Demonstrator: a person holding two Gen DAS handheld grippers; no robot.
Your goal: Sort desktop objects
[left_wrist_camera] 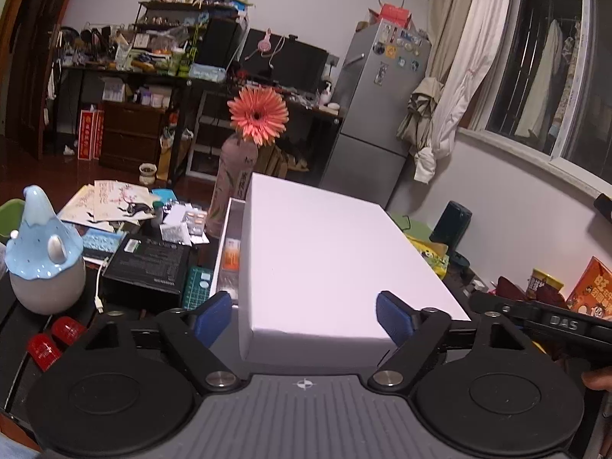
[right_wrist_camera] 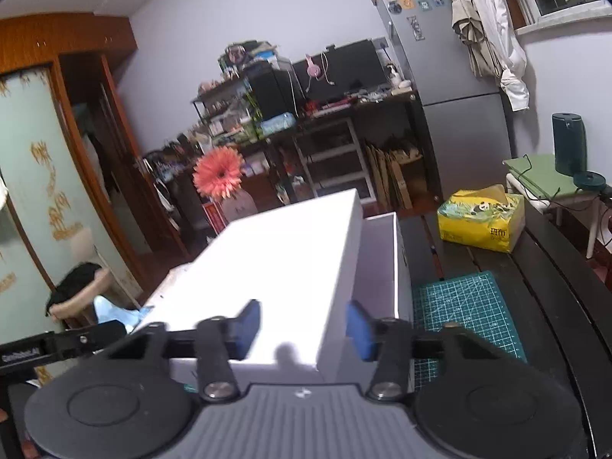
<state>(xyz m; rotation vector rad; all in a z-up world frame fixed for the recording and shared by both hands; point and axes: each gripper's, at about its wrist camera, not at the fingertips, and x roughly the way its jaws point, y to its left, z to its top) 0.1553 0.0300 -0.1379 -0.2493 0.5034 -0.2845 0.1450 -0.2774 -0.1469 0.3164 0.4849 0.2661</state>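
A white box lid (left_wrist_camera: 325, 248) hangs tilted over its white box base (left_wrist_camera: 229, 237), whose open inside shows in the right wrist view to the right of the lid (right_wrist_camera: 275, 264). My left gripper (left_wrist_camera: 304, 315) spans the lid's near end, a blue pad against each side, shut on it. My right gripper (right_wrist_camera: 304, 327) is at the lid's near right corner with its jaws apart; the left pad (right_wrist_camera: 248, 325) overlaps the lid top and the right pad stands beside its side wall. The base rim (right_wrist_camera: 396, 260) rests on the dark table.
Left of the box are a black carton (left_wrist_camera: 147, 264), a blue-and-white ceramic figure (left_wrist_camera: 42, 252), red caps (left_wrist_camera: 57, 338), papers, and a bottle (left_wrist_camera: 233, 187) holding an orange flower (left_wrist_camera: 257, 114). A green cutting mat (right_wrist_camera: 466, 313) and yellow tissue pack (right_wrist_camera: 482, 222) lie to the right.
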